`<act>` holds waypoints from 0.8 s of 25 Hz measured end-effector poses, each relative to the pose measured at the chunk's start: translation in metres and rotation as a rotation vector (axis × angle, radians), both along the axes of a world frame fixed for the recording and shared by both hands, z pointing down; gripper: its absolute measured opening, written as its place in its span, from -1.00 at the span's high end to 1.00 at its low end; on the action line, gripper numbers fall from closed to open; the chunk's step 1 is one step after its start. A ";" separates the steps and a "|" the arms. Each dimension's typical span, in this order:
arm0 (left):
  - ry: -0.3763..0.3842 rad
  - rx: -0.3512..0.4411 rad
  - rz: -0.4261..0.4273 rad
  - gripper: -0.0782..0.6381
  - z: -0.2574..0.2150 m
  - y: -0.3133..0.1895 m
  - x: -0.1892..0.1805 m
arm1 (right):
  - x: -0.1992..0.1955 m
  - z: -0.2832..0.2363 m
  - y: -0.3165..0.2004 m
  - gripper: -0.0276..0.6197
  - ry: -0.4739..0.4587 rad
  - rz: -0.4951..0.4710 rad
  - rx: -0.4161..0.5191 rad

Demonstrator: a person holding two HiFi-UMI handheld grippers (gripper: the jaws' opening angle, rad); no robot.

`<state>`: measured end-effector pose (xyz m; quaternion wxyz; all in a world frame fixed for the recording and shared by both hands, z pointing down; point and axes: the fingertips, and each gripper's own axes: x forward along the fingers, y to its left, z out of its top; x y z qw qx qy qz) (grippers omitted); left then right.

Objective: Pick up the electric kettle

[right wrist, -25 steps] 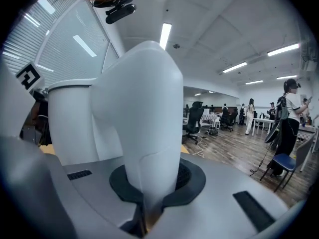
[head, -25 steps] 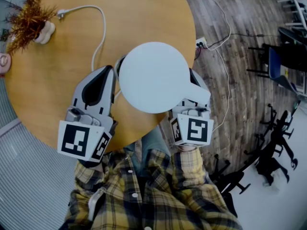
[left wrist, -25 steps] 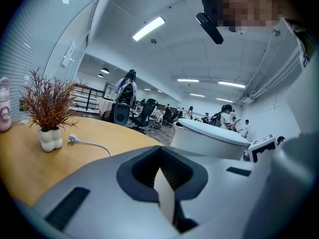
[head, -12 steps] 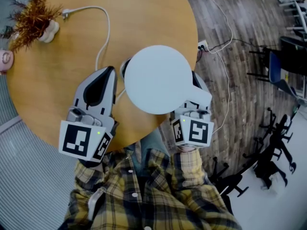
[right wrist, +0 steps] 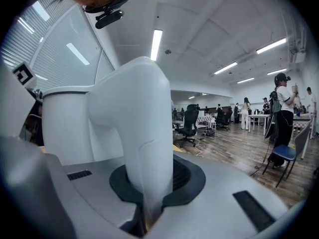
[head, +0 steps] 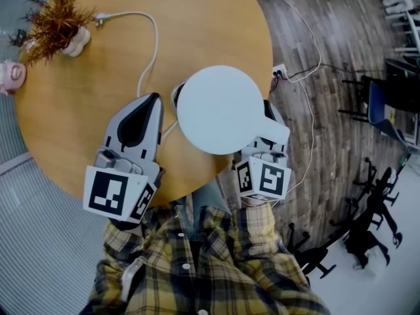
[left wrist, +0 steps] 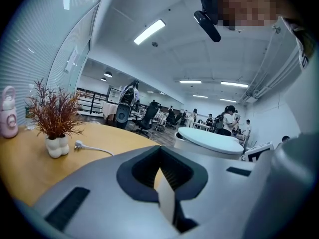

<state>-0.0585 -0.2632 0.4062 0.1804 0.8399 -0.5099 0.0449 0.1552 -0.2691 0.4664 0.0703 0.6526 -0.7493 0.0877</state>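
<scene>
The white electric kettle is seen from above, its round lid over the near edge of the round wooden table. My right gripper is shut on the kettle's handle, which fills the right gripper view between the closed jaws. Behind the kettle's left side a dark rounded base shows on the table, with a white cord running from it. My left gripper lies left of the kettle, apart from it, jaws together and empty. The kettle's lid shows to its right.
A dried plant in a white pot and a pink bottle stand at the table's far left. A power strip and cables lie on the wooden floor to the right, with dark chairs beyond. People stand far off.
The head view has drifted a little, so table and kettle sit slightly lower and to the right in the picture. Both grippers keep their places and the right one keeps its hold.
</scene>
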 end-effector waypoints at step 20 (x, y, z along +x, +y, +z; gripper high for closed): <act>-0.011 0.051 -0.078 0.77 -0.052 0.002 -0.023 | -0.009 -0.046 -0.018 0.77 0.033 -0.078 0.046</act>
